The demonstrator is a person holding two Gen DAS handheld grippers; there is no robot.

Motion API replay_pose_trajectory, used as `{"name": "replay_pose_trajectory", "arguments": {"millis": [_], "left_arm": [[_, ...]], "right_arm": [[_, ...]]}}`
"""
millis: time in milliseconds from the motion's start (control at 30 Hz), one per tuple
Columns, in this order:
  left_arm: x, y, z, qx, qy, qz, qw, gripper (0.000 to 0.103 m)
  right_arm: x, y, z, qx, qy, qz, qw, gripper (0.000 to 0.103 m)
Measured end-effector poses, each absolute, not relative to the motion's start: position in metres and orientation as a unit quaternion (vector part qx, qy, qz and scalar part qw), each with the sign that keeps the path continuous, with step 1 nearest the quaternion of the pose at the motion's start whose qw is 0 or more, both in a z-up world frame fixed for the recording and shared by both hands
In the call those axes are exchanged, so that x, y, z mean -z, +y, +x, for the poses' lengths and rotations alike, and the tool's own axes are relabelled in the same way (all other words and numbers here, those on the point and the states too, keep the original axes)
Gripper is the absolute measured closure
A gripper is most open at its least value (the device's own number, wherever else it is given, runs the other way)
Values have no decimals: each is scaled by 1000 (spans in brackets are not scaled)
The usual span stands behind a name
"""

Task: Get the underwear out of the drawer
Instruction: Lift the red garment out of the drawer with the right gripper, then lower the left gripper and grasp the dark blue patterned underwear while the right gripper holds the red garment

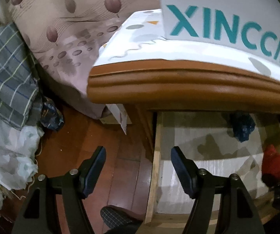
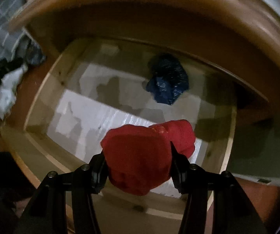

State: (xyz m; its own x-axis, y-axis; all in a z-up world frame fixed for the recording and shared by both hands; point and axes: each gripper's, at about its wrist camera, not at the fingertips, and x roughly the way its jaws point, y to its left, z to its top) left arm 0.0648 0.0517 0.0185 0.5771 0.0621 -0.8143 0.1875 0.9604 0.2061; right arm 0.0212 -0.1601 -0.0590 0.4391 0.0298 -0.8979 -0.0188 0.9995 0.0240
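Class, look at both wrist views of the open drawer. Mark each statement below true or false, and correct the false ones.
1. The right gripper is closed on a red garment. True.
2. The left gripper holds a blue garment. False: nothing is between its open fingers.
3. A dark blue garment lies in the drawer. True.
4. The drawer is pushed shut. False: it is pulled out, with its pale lined bottom showing.
5. A white box with teal letters stands on top of the nightstand. True.
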Motion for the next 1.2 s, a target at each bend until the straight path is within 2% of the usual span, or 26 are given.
{"name": "replay_pose_trajectory", "arguments": {"millis": [167,633,1000,1200], "left_arm": [[-10,38,62,43,457,167,872,32],[15,-5,45,54,424,287,857,32],[40,-40,15,83,317,471,819,32],[53,-57,-1,125,223,574,778,32]], "right_arm": [[62,-163,7,-7,497,52,866,53],[58,-181,-6,3,458,97,884,52],[39,-214,-28,22,414,126,901,52],[30,-232,-33,30,393,149,907,52]]}}
